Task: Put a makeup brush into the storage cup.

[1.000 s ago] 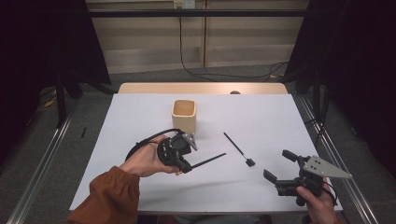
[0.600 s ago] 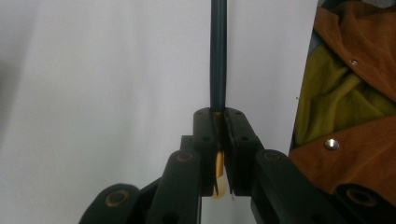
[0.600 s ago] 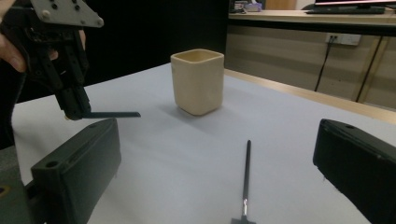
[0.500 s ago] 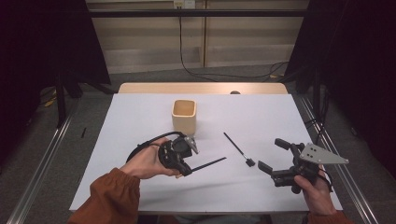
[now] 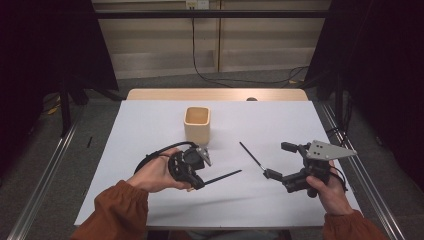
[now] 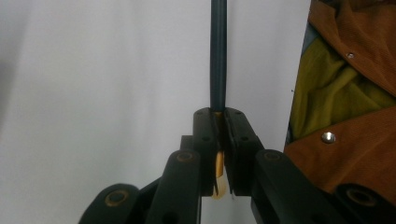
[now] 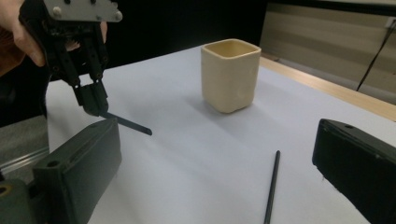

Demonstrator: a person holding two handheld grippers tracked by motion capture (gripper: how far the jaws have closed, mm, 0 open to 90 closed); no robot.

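Left gripper [image 5: 192, 167] jaws clamped on one dark stick [image 5: 222, 177] held low over the counter [image 5: 150, 125], likely bound for the cup [image 5: 197, 125], while right gripper [image 5: 282, 162] jaws gape around the second stick [image 5: 251, 154] lying flat, apparently lining up a grab.

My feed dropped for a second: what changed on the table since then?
The right gripper, jaws open, moved up the table toward the loose black stick. The left gripper stayed shut on its dark stick; the cream cup stayed put.
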